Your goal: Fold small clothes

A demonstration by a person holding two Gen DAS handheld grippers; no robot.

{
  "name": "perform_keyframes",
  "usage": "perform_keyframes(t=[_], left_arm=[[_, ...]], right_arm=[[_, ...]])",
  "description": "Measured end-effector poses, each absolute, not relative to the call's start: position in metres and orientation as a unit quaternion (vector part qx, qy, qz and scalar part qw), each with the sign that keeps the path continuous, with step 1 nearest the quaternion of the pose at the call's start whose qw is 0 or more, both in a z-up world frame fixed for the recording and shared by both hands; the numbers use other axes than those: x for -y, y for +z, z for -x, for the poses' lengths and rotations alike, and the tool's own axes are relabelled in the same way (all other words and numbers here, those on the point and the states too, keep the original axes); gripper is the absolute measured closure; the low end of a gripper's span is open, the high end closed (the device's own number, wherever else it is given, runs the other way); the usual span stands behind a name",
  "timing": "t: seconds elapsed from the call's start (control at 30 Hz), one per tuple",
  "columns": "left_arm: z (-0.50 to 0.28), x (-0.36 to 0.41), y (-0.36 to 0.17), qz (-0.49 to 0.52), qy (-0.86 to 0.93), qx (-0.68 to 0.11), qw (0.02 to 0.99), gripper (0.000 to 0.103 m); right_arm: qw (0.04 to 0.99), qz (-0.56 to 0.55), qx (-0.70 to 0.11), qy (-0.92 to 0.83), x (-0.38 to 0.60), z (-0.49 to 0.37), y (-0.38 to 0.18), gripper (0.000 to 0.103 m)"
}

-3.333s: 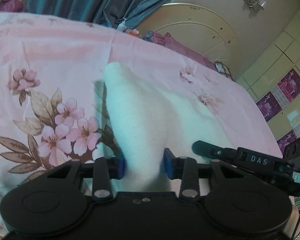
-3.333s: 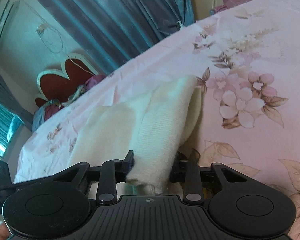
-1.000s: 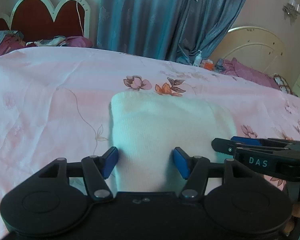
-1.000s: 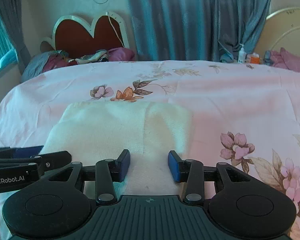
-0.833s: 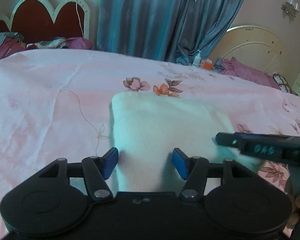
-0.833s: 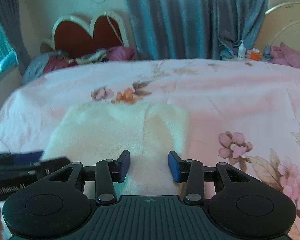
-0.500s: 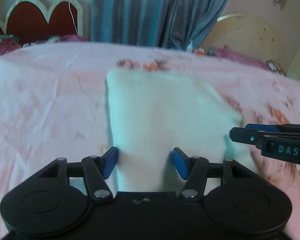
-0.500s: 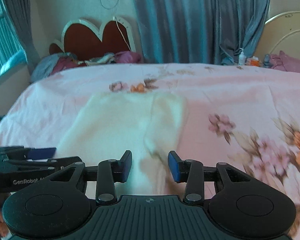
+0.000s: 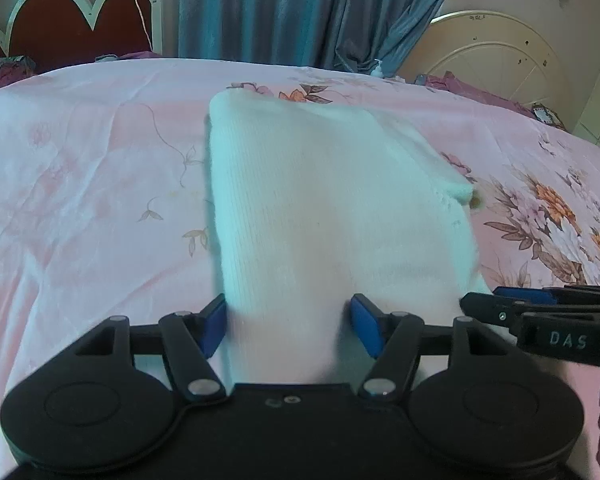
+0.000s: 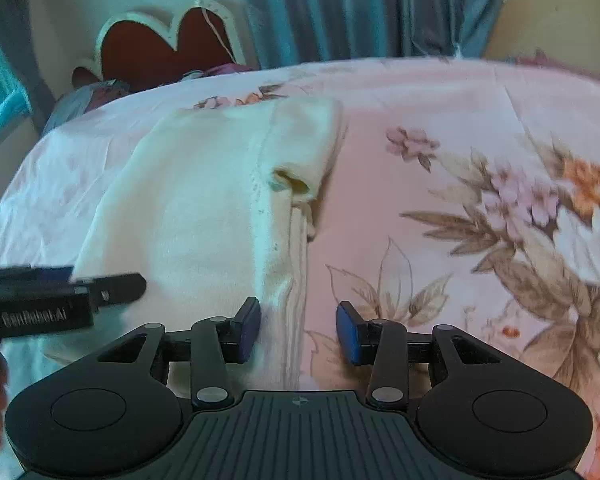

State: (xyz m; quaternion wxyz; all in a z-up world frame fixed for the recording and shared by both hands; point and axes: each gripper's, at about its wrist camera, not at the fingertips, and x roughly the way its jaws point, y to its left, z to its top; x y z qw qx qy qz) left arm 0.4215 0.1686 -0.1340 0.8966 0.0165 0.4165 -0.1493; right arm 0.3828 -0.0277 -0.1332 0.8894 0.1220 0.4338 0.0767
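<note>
1. White knit garment (image 9: 332, 208): a few seconds ago it hung bunched and lifted in both grippers. Now it lies spread on the pink floral bedsheet (image 9: 80, 184), so the fold has been laid down.
2. Left gripper (image 9: 290, 320): jaws opening, with the garment's near end between the blue pads. The pads flank the cloth and don't look clamped on it, so I read this as a release in progress.
3. Right gripper (image 10: 298, 328): jaws apart and nothing pinched. Only the garment's right edge sits by its left pad, and bare bedsheet shows across the rest of the gap. A few seconds ago cloth was bunched between these jaws, so this side looks already let go.
4. The garment fills more of both views than a second ago, so both grippers have come closer over it.
5. Meaning for the task: this fold looks placed. Judging from the shape, what is left is a tidy-up or one more fold.
6. Where it is: the garment runs straight ahead of the left gripper, starting between its jaws. For the right gripper it lies ahead and to the left. The grippers sit side by side at its near edge.
7. Look: cream-white ribbed knit in a roughly rectangular, fairly flat stack.
   - The right wrist view shows a folded-in strip along the right side, with a seam line and a small cuff-like opening.
   - Layered edges show below that opening.
   - There is a small brown spot at the far-right corner in the left wrist view; I can't tell what it is.
</note>
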Motion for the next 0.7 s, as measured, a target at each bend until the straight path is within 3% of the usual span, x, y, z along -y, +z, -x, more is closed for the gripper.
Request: perform_keyframes(t=[0.17,0.47,0.5,0.7], left_arm=[[-0.423,-0.168,-0.133,-0.017,-0.152,-0.421,0.894,0.036],[-0.426,-0.166,-0.137,-0.018,-0.145,-0.43,0.891,0.008],[-0.426,-0.165,-0.137,-0.021,-0.14,-0.432,0.891,0.0],[-0.426,-0.163,-0.139,-0.02,-0.122,-0.442,0.888,0.0]], right_arm=[[0.884,-0.118,-0.444,0.083,0.025,-0.376,-0.133,0.062],[0.88,-0.132,-0.449,0.08,0.023,-0.373,-0.135,0.062],[0.881,-0.129,-0.448,0.079,0.022,-0.373,-0.135,0.062],[0.886,-0.127,-0.439,0.079,0.022,-0.37,-0.136,0.062]])
